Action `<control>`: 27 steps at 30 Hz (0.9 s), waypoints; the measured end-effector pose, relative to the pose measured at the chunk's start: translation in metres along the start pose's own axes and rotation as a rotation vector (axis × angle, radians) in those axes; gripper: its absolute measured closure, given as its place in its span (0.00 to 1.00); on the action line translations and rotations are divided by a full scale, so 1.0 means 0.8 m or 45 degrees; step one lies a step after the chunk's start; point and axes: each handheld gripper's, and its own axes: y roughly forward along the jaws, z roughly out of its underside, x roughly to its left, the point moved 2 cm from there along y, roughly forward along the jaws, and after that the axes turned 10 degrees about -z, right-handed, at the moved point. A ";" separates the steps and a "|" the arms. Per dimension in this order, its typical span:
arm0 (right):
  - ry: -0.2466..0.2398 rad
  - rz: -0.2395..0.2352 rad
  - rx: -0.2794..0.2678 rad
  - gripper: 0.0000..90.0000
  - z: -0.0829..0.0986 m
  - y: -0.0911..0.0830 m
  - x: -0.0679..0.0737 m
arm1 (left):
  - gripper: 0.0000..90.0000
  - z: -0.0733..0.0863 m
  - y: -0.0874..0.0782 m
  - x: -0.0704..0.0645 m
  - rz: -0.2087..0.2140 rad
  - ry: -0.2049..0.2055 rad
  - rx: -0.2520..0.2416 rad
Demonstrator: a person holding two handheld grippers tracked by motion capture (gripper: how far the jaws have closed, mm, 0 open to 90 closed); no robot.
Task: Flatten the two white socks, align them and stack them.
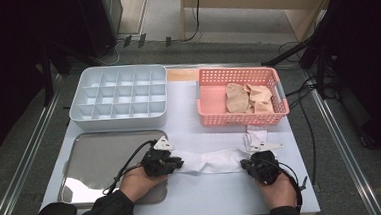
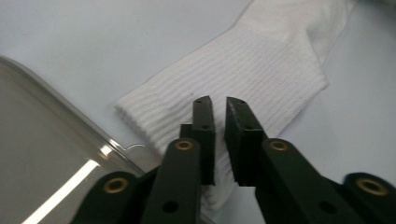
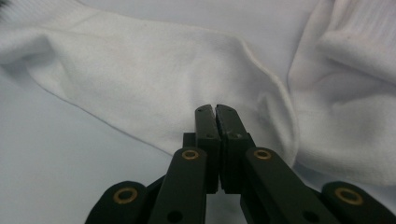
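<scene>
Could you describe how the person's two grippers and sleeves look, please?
Both the left gripper and the right gripper are black, each with two flat black jaws joined by arms with brass-coloured rivets. Each carries a grey three-cornered plate on top and trails a black cable. The person's sleeves are dark.

At the far left of the counter (image 1: 194,197) we see a pale grey organiser box (image 1: 119,97) split into many small compartments, all bare. To its right stands a pink perforated basket (image 1: 213,97) holding a few beige socks (image 1: 248,98). Nearer us, at the left, lies a shiny metal tray (image 1: 101,160), its bright rim also seen in the left gripper view. Between the two far containers we spot a strip of bare wood (image 1: 181,75).
</scene>
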 end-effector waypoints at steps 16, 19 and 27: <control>0.095 -0.075 0.053 1.00 0.007 -0.020 -0.022 | 1.00 -0.002 -0.006 -0.004 0.049 0.007 0.061; 0.075 -0.096 0.044 0.92 0.004 -0.018 -0.020 | 0.99 -0.002 -0.005 -0.003 0.071 -0.004 0.051; 0.078 -0.076 -0.110 0.81 -0.013 -0.040 -0.026 | 0.82 -0.011 -0.021 0.006 0.091 -0.038 -0.019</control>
